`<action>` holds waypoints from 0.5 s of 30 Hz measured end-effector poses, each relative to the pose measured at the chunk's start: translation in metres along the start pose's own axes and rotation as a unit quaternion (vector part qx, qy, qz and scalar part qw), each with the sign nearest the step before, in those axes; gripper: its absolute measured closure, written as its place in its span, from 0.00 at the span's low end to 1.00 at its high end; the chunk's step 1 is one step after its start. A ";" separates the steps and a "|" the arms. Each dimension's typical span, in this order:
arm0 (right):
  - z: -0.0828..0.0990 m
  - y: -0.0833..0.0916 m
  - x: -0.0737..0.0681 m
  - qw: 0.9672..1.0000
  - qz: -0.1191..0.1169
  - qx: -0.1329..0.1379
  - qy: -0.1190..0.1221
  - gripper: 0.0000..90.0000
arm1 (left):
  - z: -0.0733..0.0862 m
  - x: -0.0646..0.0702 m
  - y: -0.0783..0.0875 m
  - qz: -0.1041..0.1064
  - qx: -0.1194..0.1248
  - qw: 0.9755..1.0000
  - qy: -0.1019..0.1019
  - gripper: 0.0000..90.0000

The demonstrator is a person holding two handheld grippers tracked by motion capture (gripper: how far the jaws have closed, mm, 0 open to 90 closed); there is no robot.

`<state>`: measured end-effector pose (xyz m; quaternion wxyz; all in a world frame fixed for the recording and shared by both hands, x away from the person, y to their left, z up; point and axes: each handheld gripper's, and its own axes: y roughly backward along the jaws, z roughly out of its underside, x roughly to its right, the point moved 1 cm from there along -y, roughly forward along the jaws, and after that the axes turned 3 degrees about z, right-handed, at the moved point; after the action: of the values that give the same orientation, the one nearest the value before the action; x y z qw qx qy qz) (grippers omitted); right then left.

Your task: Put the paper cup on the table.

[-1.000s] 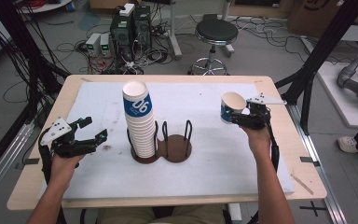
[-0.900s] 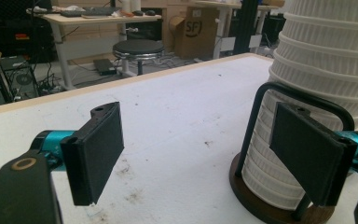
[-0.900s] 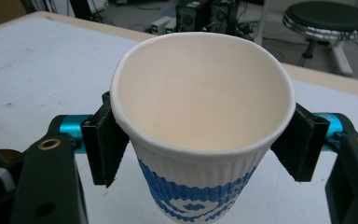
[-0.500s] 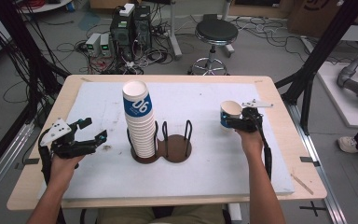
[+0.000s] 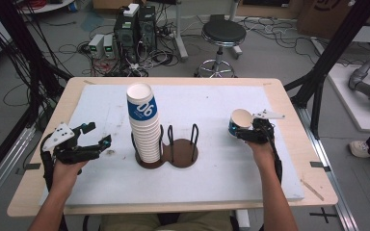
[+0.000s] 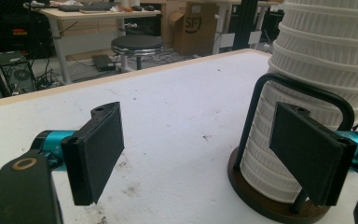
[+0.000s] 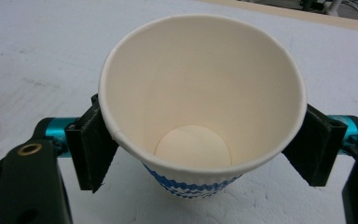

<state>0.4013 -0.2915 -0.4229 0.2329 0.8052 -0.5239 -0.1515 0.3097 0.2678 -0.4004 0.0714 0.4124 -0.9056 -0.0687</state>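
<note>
White paper cup with a blue patterned band (image 7: 200, 116) stands upright on the white surface (image 5: 212, 183), right of the dark round holder (image 5: 171, 156) and its tall cup stack (image 5: 143, 122); right gripper (image 5: 250, 131) straddles it, fingers (image 7: 93, 144) just been opening, barely off its wall; left gripper (image 5: 84, 144) waits half-open, empty, beside the stack.
</note>
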 end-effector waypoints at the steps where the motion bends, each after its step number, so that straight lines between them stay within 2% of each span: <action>1: 0.000 0.001 -0.001 1.000 -0.001 -0.002 0.003 0.22 | 0.000 0.000 0.000 0.000 -0.001 1.000 0.000 0.20; 7: 0.008 0.002 0.000 0.999 -0.002 -0.043 0.019 0.22 | 0.001 -0.001 0.000 0.000 -0.002 1.000 0.003 0.20; 10: 0.012 0.007 0.004 0.999 -0.004 -0.040 0.019 0.22 | 0.001 -0.001 0.000 0.001 -0.001 1.000 0.002 0.20; 15: 0.018 0.030 0.010 1.000 -0.008 -0.025 -0.003 0.22 | 0.001 -0.001 0.001 0.001 0.001 1.000 0.006 0.20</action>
<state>0.3732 -0.3144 -0.4226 0.2506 0.8024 -0.5145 -0.1690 0.3095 0.2694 -0.4016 0.0764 0.4118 -0.9058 -0.0648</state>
